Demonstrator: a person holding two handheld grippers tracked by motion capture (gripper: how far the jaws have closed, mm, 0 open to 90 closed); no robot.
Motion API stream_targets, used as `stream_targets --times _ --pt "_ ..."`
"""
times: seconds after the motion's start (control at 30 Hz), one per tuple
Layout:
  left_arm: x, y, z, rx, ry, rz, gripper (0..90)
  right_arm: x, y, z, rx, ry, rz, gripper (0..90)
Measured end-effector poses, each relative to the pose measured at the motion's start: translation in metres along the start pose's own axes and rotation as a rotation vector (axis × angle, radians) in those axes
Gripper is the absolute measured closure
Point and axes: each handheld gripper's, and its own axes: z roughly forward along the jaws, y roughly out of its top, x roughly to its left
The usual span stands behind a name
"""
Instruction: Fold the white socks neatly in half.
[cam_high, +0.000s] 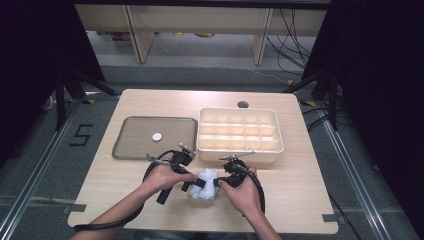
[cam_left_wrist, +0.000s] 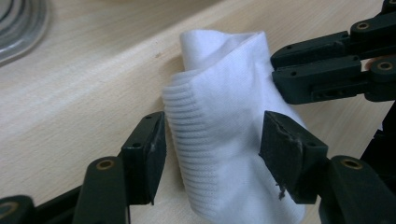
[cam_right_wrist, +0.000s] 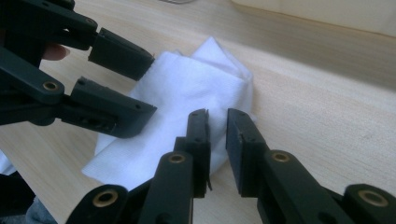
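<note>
Left claw (cam_left_wrist: 212, 154) stands open, its jaws straddling the ribbed cuff of the white sock (cam_left_wrist: 224, 116) lying on the desk (cam_left_wrist: 70, 102); right claw (cam_right_wrist: 217, 140), nearly closed on nothing, sits at the sock's opposite edge.

I work in a lab: dark curtains flank my wooden table (cam_high: 150, 200), loose cables (cam_high: 295, 45) trail, and tape marks the grey floor (cam_high: 80, 135).
</note>
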Motion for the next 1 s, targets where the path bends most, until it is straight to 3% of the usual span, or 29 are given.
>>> stream_targets --times 0.07,0.1,0.17,0.23,0.57,0.73,1.0 --pt "0.000 0.001 0.002 0.012 -0.006 0.004 40.0 -0.001 -0.001 0.001 0.002 0.000 0.006 79.9" --pt "0.000 0.001 0.004 0.015 -0.008 0.005 40.2 -0.002 -0.002 0.002 0.002 -0.014 -0.018 80.1" --pt "-0.001 0.002 0.006 0.017 -0.009 0.001 40.2 0.000 -0.002 0.003 0.004 0.004 0.013 80.3" --pt "-0.001 0.003 0.007 0.019 -0.008 0.000 40.9 -0.002 -0.003 0.004 0.003 -0.002 -0.012 80.4" --pt "-0.002 0.005 0.012 0.030 -0.018 -0.026 48.2 -0.002 -0.004 0.008 0.004 -0.013 -0.023 81.0" --pt "-0.002 0.005 0.013 0.033 -0.016 -0.024 52.1 0.001 -0.004 0.007 0.017 -0.014 0.007 81.6" --pt "-0.004 0.005 0.015 0.034 -0.007 0.002 59.4 0.001 -0.004 0.009 0.002 -0.028 -0.024 82.2"
